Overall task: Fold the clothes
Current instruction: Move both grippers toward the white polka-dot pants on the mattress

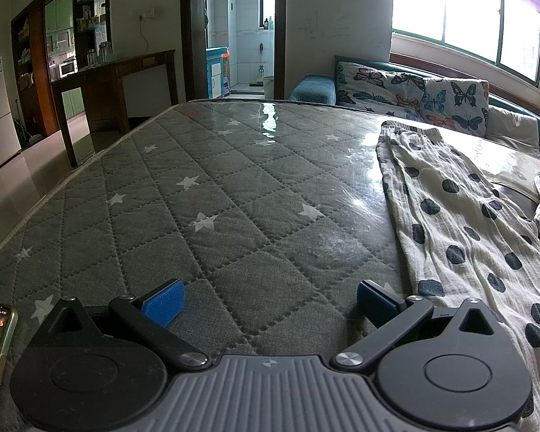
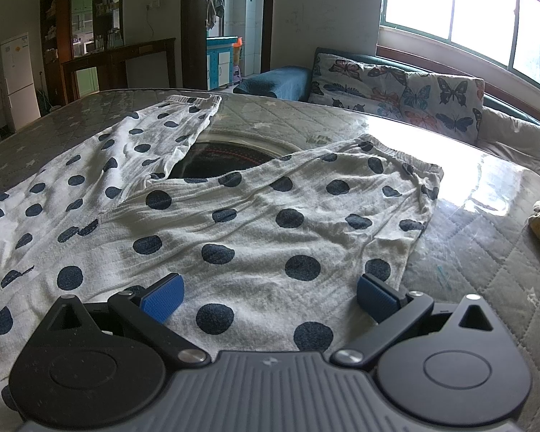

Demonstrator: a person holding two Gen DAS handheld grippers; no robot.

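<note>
Your right gripper has its jaws spread wide and empty, hovering low over the polka-dot trousers, so cloth lies directly between and ahead of them. Your left gripper is equally wide and empty, but over bare mattress; the trousers lie just off its right jaw, running forward to a cuff. You look to be at the very start, before any grasp: the garment is spread flat, both legs splayed ahead of the right jaws. Next, I'd judge, swing the left jaws rightward onto the cloth edge, then pinch with both and fold one leg across the other.
</note>
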